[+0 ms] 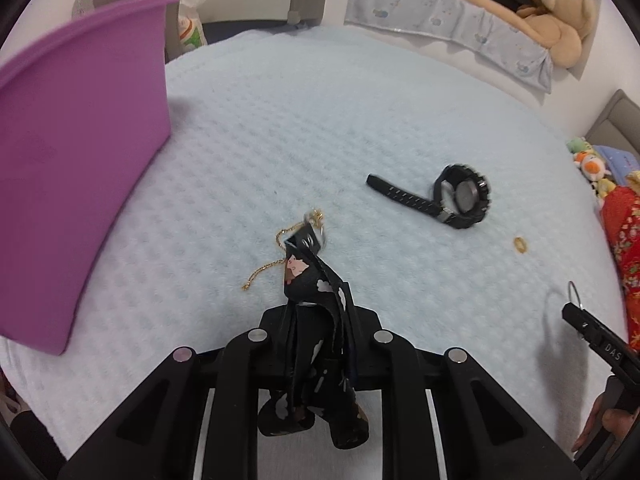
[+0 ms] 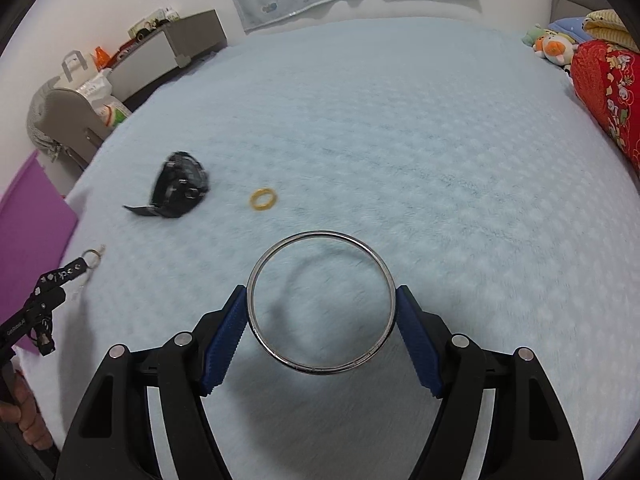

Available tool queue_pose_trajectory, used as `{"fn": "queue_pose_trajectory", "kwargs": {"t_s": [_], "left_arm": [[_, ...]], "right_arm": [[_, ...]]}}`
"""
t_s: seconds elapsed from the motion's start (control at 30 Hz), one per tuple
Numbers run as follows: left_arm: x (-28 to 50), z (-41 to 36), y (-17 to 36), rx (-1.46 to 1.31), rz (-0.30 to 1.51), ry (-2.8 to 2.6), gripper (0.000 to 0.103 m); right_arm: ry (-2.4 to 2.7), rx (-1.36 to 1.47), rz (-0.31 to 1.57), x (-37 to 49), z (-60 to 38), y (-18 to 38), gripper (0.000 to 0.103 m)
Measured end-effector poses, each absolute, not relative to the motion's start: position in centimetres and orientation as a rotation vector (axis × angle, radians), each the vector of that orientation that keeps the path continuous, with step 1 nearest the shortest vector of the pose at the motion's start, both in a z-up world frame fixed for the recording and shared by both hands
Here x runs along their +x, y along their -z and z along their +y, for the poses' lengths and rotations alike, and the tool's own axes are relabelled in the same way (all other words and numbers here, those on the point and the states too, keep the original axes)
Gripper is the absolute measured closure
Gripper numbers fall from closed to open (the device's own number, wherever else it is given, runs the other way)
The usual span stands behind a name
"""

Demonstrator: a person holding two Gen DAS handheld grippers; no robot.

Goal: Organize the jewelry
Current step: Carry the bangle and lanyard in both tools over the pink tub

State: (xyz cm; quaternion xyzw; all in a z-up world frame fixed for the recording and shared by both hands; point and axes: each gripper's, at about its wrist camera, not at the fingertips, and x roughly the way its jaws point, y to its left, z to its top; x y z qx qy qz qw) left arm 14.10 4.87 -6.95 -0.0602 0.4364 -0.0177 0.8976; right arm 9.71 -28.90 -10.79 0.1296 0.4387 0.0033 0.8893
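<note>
The bed (image 2: 400, 128), covered by a pale blue blanket, is seen to carry all the jewelry; a purple box (image 1: 80, 160) stands on it at its left side. A bedside cabinet (image 2: 168, 52) and soft toys (image 1: 560, 20) are noted at the room's edges.

The step in hand is judged to be the lifting of two pieces for transfer. A silver bangle (image 2: 320, 368) is gripped across its width by the fingers of the right gripper (image 2: 320, 320), clear of the blanket with its shadow beneath. A black patterned strap (image 1: 316, 300) is clamped in the nearly closed fingers of the left gripper (image 1: 320, 344), its keyring end raised.

A black watch (image 1: 456, 196), a gold chain (image 1: 264, 268) just beside the strap, and a gold ring (image 2: 263, 199) are left lying on the blanket, well apart.

The next move is judged to call for both pieces to be carried to the box, presumably the container, and released inside without the chain being snagged
</note>
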Motion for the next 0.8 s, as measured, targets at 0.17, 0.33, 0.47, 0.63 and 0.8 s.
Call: {"fn": "queue_pose_trajectory", "kwargs": {"t_s": [0.17, 0.33, 0.47, 0.63, 0.8], "left_arm": [[12.5, 5.4, 4.1, -0.140, 0.873, 0.080, 0.085], [10.7, 6.2, 1.4, -0.156, 0.844, 0.108, 0.085], [9.7, 7.4, -1.5, -0.161, 0.809, 0.130, 0.085], [8.8, 8.9, -5.6, -0.138, 0.748, 0.157, 0.085], [8.3, 10.8, -9.8, -0.127, 0.685, 0.170, 0.085]], "right_arm": [[-0.042, 0.274, 0.880, 7.9, -27.6, 8.3, 0.032], [-0.096, 0.263, 0.840, 6.6, -25.4, 5.1, 0.032], [-0.150, 0.258, 0.799, 5.9, -23.2, 2.5, 0.032], [-0.224, 0.246, 0.740, 5.6, -20.2, -1.0, 0.032], [-0.297, 0.222, 0.680, 5.8, -17.0, -4.6, 0.032]]}}
